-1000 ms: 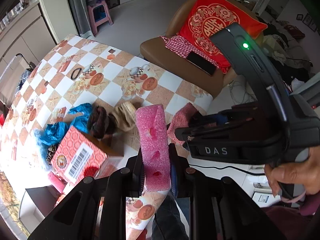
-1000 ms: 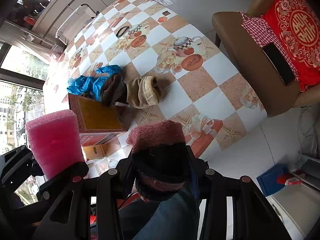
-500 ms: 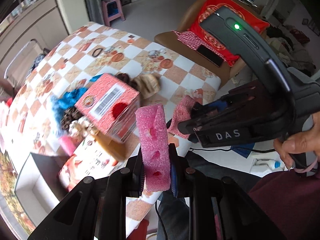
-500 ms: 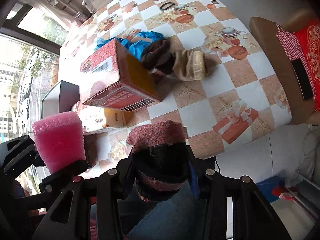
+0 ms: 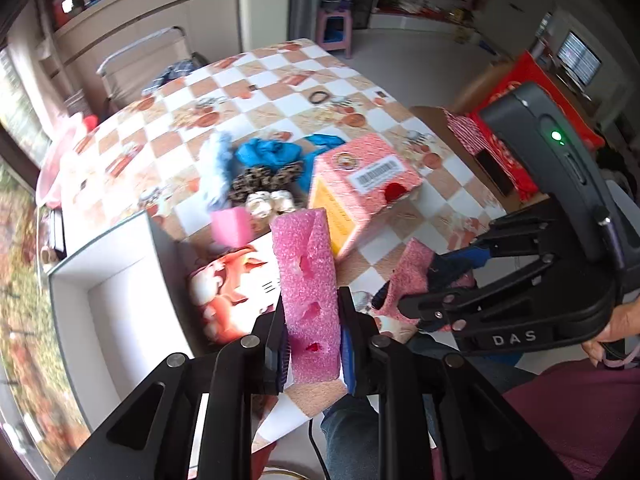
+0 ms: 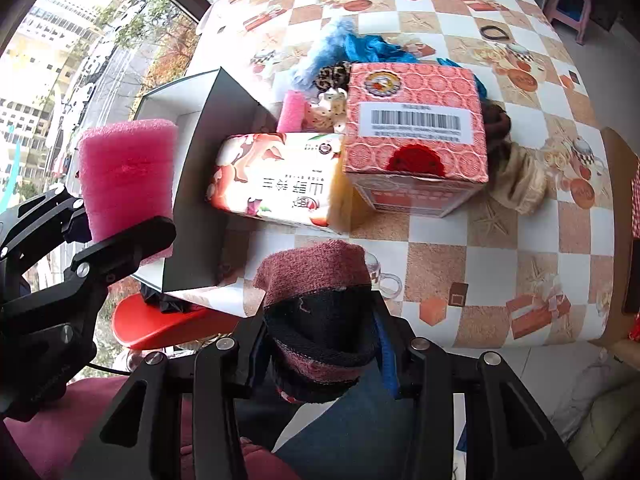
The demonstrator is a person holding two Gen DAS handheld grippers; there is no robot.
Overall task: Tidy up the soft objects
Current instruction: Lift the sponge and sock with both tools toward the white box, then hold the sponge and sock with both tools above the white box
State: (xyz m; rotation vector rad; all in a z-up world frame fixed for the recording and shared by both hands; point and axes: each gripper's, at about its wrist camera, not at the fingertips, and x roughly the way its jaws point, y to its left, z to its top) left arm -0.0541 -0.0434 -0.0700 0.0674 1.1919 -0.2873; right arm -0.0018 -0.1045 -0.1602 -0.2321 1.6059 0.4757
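Note:
My left gripper (image 5: 314, 344) is shut on a pink foam block (image 5: 307, 284), held upright above the table's near edge; the block also shows in the right wrist view (image 6: 126, 176). My right gripper (image 6: 320, 340) is shut on a maroon and black knitted cloth (image 6: 316, 300), which also shows in the left wrist view (image 5: 416, 280). An open white box with dark sides (image 5: 120, 280) stands at the left; it also shows in the right wrist view (image 6: 192, 152). Blue, leopard and beige soft items (image 6: 360, 52) lie behind a red carton (image 6: 416, 140).
A floral tissue pack (image 6: 276, 184) lies between the white box and the red carton. A small pink foam piece (image 6: 294, 112) and a beige cloth (image 6: 520, 184) lie on the checked table (image 6: 540, 248). A hair tie (image 6: 494, 33) lies far back. A red stool (image 6: 160, 324) is below the edge.
Both grippers swung left and back from the table, still holding the foam block and the cloth. The white box and tissue pack have come into view.

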